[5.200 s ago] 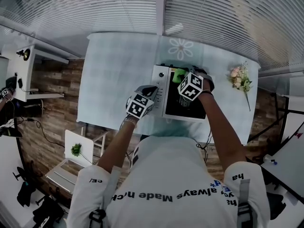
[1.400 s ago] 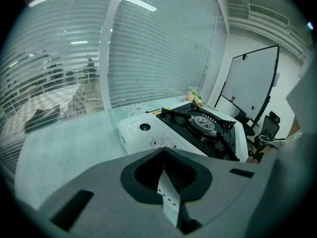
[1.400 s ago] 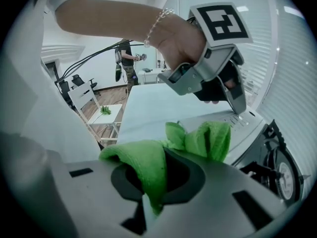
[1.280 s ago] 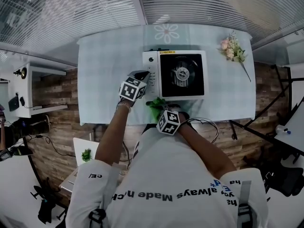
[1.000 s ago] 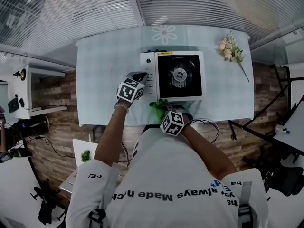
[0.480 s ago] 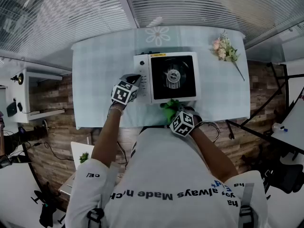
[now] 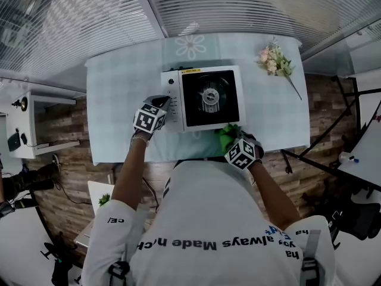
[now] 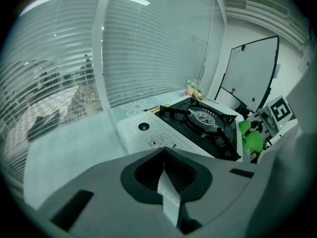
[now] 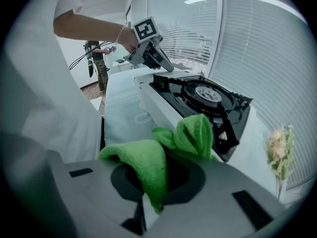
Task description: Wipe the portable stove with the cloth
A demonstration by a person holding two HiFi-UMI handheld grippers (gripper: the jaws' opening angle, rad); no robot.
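**Clamping the green cloth at the stove's near right corner**

In the head view, the portable stove [image 7: 205, 97] sits near the middle of the pale checked table [image 7: 119, 88]. Its white control panel is on the left and its black burner top on the right. A small bunch of flowers [image 7: 274, 61] lies on the table at about 2 o'clock from the stove, well apart from it.

The right gripper [image 7: 231, 139] is at about 5 o'clock from the stove, just beside its near right corner. Its own view shows the jaws clenched on the green cloth [image 7: 228, 134]. One fold is pinched between them, and the rest bunches up in two lobes in front of the jaws, toward the stove's front edge. Whether the cloth touches the stove's casing cannot be told from any view.

The left gripper [image 7: 163, 101] is at about 9 o'clock from the stove, with its tips at the edge of the control panel. Its own view shows the jaws closed together with nothing between them. That view looks across the white panel, with its round knob and printed label, toward the burner. The right gripper view shows the left gripper's tips over the stove's far end, but not clearly whether they press on it.
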